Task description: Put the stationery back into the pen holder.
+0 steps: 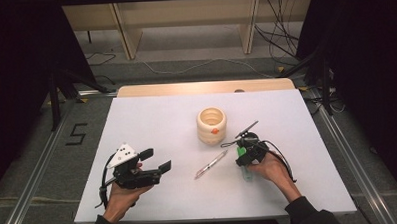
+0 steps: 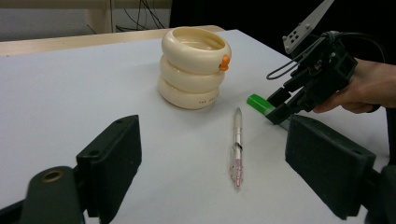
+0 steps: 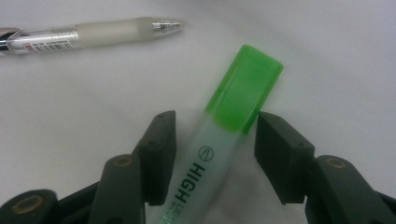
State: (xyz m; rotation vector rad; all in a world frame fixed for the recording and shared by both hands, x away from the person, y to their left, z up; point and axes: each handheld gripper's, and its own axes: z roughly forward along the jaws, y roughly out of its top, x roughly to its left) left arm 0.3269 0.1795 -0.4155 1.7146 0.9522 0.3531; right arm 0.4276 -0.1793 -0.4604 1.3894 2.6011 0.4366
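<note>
White sheeting covers the bench (image 1: 152, 123), which stands on a grey floor with pale wooden shelving behind it and cables trailing across the back.

At the bench's near right lies a highlighter (image 3: 219, 140) with a green cap and a clear barrel printed "HIGH". The right gripper (image 1: 244, 158), held in a person's hand, is lowered over it. In the right gripper view its black jaws stand apart on either side of the barrel just below the cap, one pad close against the barrel, the other with a slim gap beside it; whether either pad touches cannot be told.

Just left of the highlighter lies a pen (image 1: 211, 164), a clear barrel with a frosted grip and a pink end, its tip pointing toward the far right.

Beyond both, near the bench's middle, stands a cream holder (image 1: 211, 124) shaped like three stacked rings, open at the top, with a small orange knob on its side.

At the near left, well apart from these, the left gripper (image 1: 157, 160) is held in the other hand, jaws spread wide with nothing between them, aimed across the bench toward the pen.
</note>
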